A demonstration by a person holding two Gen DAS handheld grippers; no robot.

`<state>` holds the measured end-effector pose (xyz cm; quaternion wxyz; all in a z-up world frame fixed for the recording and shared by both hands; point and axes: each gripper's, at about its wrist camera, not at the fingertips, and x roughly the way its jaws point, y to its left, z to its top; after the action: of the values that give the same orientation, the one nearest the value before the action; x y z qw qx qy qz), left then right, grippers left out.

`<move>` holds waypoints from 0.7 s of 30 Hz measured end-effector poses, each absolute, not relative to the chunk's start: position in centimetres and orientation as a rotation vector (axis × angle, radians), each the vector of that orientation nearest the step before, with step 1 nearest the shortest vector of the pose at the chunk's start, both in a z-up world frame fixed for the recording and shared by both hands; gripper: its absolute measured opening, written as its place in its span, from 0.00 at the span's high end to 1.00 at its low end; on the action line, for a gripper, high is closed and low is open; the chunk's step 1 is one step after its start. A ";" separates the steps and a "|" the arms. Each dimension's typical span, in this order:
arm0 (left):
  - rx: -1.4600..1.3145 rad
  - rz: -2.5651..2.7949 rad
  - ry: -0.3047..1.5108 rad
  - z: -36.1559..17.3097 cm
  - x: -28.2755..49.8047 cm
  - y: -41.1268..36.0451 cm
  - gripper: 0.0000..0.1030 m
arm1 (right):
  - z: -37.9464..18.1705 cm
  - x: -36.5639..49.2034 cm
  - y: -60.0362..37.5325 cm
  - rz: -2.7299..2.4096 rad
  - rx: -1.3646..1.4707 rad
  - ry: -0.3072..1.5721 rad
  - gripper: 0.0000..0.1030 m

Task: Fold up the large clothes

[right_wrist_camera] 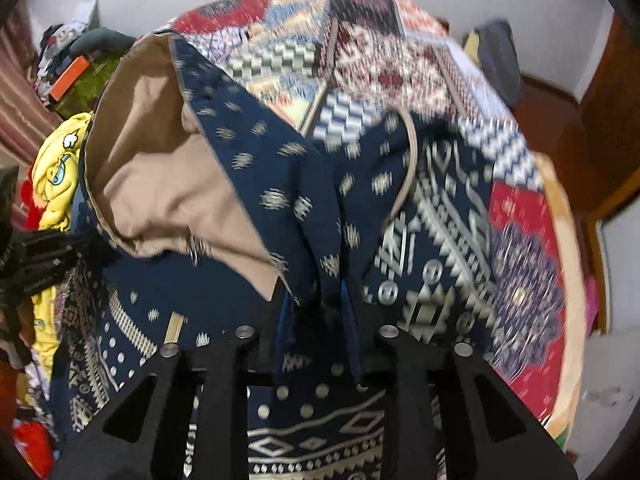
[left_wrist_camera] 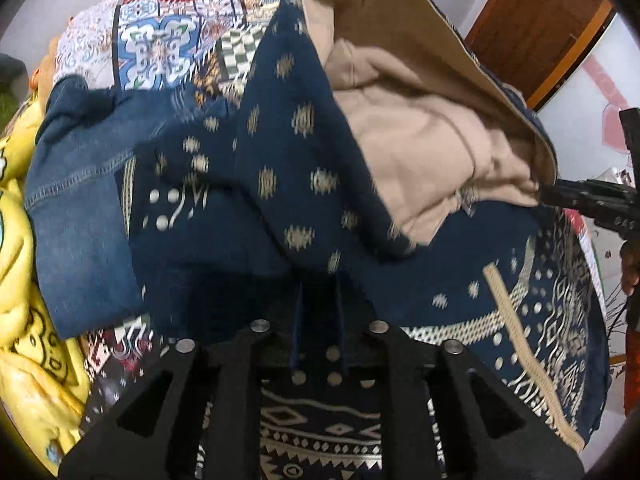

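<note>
A large navy garment with cream patterns (left_wrist_camera: 280,152) and a tan lining (left_wrist_camera: 420,136) lies partly lifted over a patchwork bedspread (left_wrist_camera: 176,36). My left gripper (left_wrist_camera: 318,300) is shut on a fold of the navy fabric. My right gripper (right_wrist_camera: 316,300) is shut on another fold of the same garment (right_wrist_camera: 280,184), whose tan lining (right_wrist_camera: 160,184) shows to the left. The right gripper also shows at the right edge of the left wrist view (left_wrist_camera: 592,196), and the left gripper at the left edge of the right wrist view (right_wrist_camera: 44,256).
Blue jeans (left_wrist_camera: 80,208) and a yellow printed quilt (left_wrist_camera: 24,320) lie left of the garment. A wooden door (left_wrist_camera: 536,24) stands at the back right. The bedspread (right_wrist_camera: 400,56) spreads far and right; clutter (right_wrist_camera: 68,64) piles at the far left.
</note>
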<state>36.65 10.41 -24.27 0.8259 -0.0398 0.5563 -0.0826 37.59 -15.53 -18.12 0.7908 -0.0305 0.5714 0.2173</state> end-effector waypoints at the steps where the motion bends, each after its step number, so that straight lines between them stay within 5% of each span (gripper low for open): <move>1: -0.083 -0.175 1.186 -24.1 36.3 10.4 0.73 | -18.1 37.5 -15.7 0.470 -0.054 1.237 0.66; 8: -0.081 -0.179 1.043 -18.7 35.1 10.7 0.47 | -13.9 36.8 -15.1 0.544 -0.026 1.149 0.57; 11: -0.104 -0.173 0.979 -16.4 36.2 11.3 0.44 | -12.2 36.9 -13.7 0.565 -0.054 1.074 0.43; 21: -0.133 -0.141 0.947 -15.8 44.3 12.5 0.44 | -13.5 40.7 -5.5 0.609 -0.156 1.036 0.43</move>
<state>44.28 12.47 -15.79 0.8855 -0.0638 0.4551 -0.0677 40.66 -5.54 -13.46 0.8219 -0.0734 0.4870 0.2861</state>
